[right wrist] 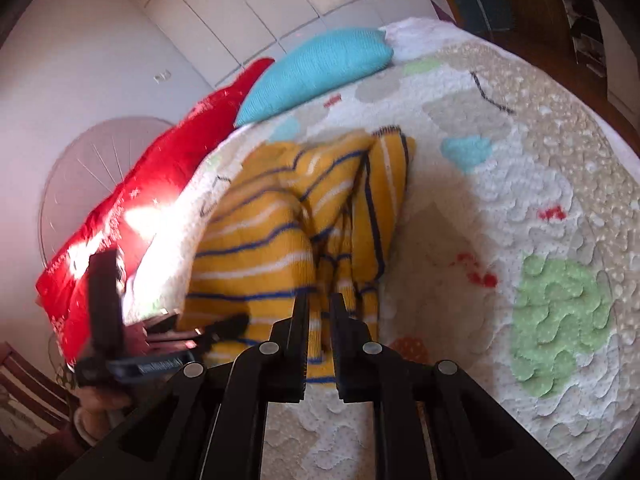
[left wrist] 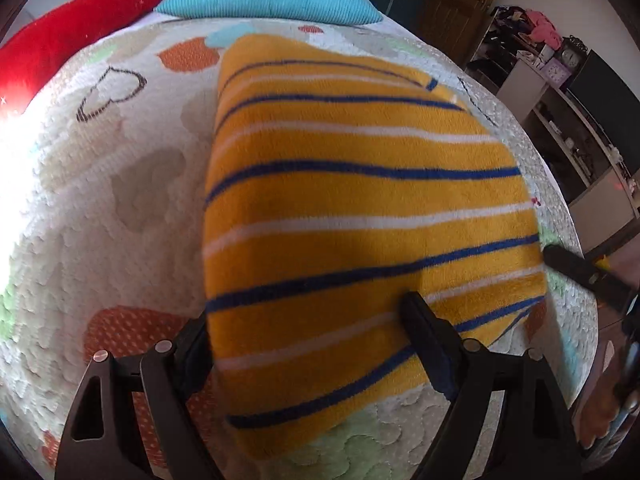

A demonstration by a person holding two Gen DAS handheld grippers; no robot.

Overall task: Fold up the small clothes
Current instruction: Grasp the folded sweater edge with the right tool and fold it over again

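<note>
Left tongs' [left wrist: 308, 320] left finger: tip hidden behind the yellow fleece garment with blue and white stripes [left wrist: 360, 208].
Red plush cushion [left wrist: 80, 32]: cut off at frame edge.
Shelf clutter [left wrist: 536, 40]: too small to identify.

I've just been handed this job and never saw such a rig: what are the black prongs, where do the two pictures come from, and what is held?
No robot: a person holds a two-finger claw in each hand, with a camera on each looking along its fingers. The left view shows the left claw open, straddling a striped garment on a quilted bed. The right view shows the right claw shut on the garment's edge. Red and blue pillows lie at the far end.
</note>
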